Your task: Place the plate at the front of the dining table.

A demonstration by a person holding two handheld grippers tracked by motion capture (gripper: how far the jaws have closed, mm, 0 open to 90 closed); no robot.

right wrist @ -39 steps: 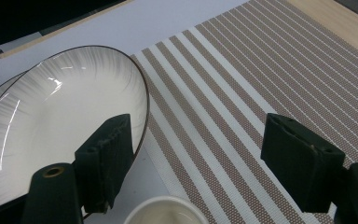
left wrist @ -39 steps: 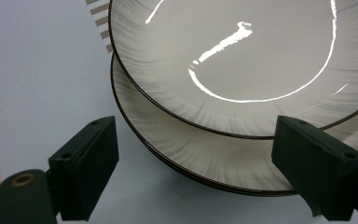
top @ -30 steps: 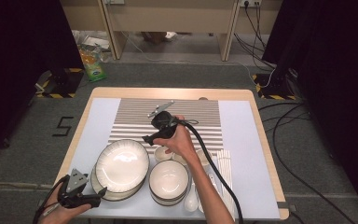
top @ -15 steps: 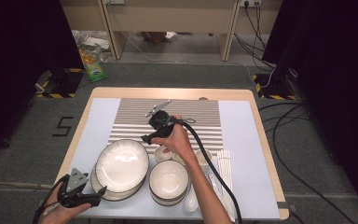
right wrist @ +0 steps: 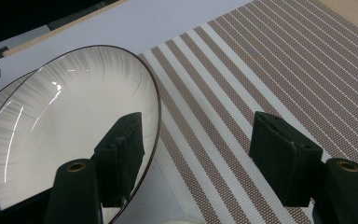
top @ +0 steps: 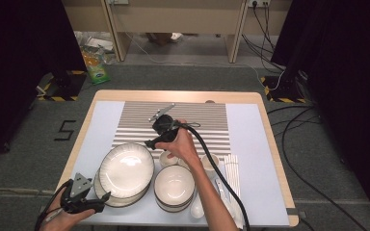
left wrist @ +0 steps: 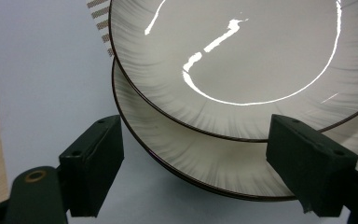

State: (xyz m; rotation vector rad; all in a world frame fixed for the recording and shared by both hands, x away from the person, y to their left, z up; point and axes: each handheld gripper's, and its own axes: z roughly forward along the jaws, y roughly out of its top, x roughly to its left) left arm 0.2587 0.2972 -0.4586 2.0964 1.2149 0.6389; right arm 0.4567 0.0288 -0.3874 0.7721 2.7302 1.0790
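High view: two plates sit stacked at the front left of the table [top: 274, 144], the top plate [top: 126, 169] shifted off the lower plate [top: 107, 198]; bowls [top: 174, 186] stand just beside them.
High view, left gripper [top: 99, 198]: at the stack's near-left rim, jaws apart, holding nothing.
High view, right gripper [top: 150, 142]: over the top plate's far rim by the striped mat [top: 207, 122]; its jaws have just been closing.
Left gripper view: both rims lie between the pads, neither pad touching. Risk: a bite here could catch both plates at once, or nudge the top plate further off.
Right gripper view: jaws apart, one jaw over the top plate's rim, the other over the mat, no grip yet. Risk: a shallow pinch on glazed china may slip, so the plate drops onto the lower plate or knocks the bowls.
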